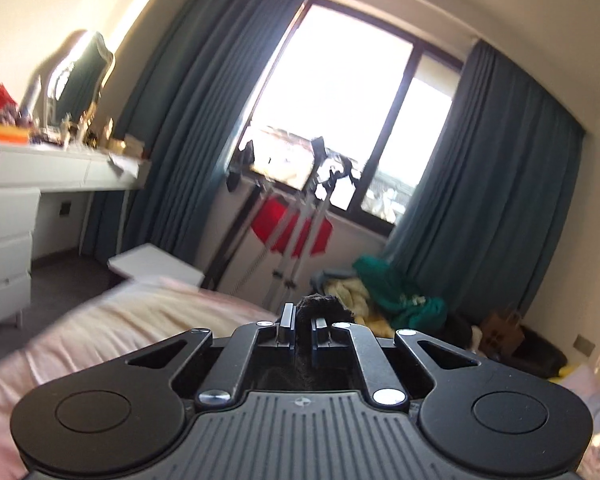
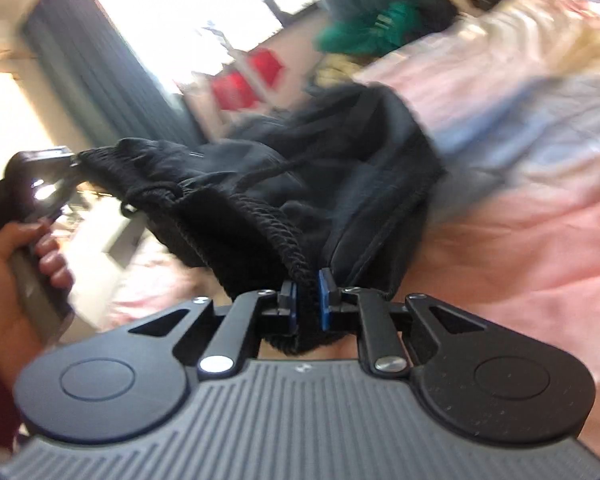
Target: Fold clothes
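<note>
I have the left gripper (image 1: 302,322) and the right gripper (image 2: 307,295) each pinching the ribbed waistband of the black pants (image 2: 300,168), stretched between them above the bed (image 2: 520,240), and I judge either thin bite could slip if I pull wider.

Left wrist cam sits low over the bed (image 1: 148,320), close behind its own fingers, facing nearly level at the window (image 1: 340,92) and blue curtains (image 1: 492,200). Right wrist cam is rolled, tilted down at the bed (image 2: 520,240), very close to the black garment (image 2: 300,184). Both views share the window (image 2: 180,8), the red cloth (image 1: 288,228) (image 2: 244,76) and the green pile (image 1: 400,292) (image 2: 364,28).
</note>
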Demonstrator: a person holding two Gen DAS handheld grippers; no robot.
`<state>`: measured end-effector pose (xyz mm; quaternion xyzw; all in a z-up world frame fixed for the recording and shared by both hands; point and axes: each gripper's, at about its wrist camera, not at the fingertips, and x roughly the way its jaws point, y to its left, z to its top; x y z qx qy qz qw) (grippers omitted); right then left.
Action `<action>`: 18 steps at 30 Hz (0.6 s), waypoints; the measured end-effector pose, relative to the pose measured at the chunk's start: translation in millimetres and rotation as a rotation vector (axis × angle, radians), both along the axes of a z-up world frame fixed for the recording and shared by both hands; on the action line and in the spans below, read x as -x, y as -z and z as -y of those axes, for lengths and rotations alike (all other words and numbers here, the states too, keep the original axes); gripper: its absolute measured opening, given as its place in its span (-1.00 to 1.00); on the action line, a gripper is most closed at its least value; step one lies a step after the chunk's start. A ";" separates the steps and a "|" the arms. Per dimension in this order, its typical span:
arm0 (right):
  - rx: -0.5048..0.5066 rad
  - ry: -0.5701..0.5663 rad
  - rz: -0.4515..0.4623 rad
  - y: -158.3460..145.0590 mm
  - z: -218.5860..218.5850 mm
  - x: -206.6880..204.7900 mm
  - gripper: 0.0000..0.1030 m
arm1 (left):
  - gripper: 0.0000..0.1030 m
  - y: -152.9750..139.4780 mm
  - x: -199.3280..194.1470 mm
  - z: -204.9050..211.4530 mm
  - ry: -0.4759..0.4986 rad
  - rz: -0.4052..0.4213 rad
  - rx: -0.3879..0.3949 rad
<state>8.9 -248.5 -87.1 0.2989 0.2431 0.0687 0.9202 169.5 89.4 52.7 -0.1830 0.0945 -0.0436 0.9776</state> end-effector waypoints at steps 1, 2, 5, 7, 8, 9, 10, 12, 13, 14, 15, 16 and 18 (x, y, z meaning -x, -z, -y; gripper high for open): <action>-0.024 -0.031 0.032 -6.7 -12.4 1.8 -0.73 | -0.87 -15.9 -1.9 -18.6 -0.030 0.000 0.001; -0.048 -0.062 0.064 -13.4 -24.9 3.5 -0.73 | -0.87 -29.7 -5.3 -35.1 -0.048 0.003 -0.008; -0.127 -0.184 0.102 -30.8 -81.0 -3.5 -0.72 | -0.87 -65.0 -19.6 -81.0 -0.118 -0.001 -0.075; -0.142 -0.258 0.120 -39.9 -126.3 -14.6 -0.72 | -0.87 -80.2 -32.7 -111.3 -0.172 -0.022 -0.098; -0.143 -0.292 0.122 -40.1 -148.1 -22.1 -0.72 | -0.87 -78.3 -42.0 -126.0 -0.204 -0.044 -0.103; -0.141 -0.326 0.115 -36.1 -168.7 -31.2 -0.71 | -0.86 -76.3 -51.2 -140.6 -0.237 -0.067 -0.109; -0.139 -0.359 0.108 -32.2 -189.2 -40.4 -0.71 | -0.86 -73.3 -60.4 -155.2 -0.269 -0.091 -0.115; -0.128 -0.424 0.095 -21.0 -228.8 -58.6 -0.69 | -0.85 -40.5 -80.3 -182.2 -0.332 -0.178 -0.152; -0.109 -0.448 0.080 -9.7 -243.6 -67.1 -0.68 | -0.85 -23.9 -90.0 -195.8 -0.362 -0.223 -0.168; -0.090 -0.468 0.052 2.1 -255.7 -75.3 -0.66 | -0.85 -4.0 -97.2 -209.1 -0.372 -0.278 -0.147; -0.068 -0.486 0.022 14.1 -266.0 -82.8 -0.65 | -0.84 16.7 -101.4 -220.7 -0.374 -0.328 -0.112; -0.045 -0.503 -0.008 25.1 -272.8 -88.7 -0.64 | -0.84 37.1 -105.4 -232.2 -0.375 -0.375 -0.077; -0.006 -0.543 -0.021 37.9 -278.0 -93.6 -0.61 | -0.83 68.5 -102.9 -245.7 -0.389 -0.399 -0.037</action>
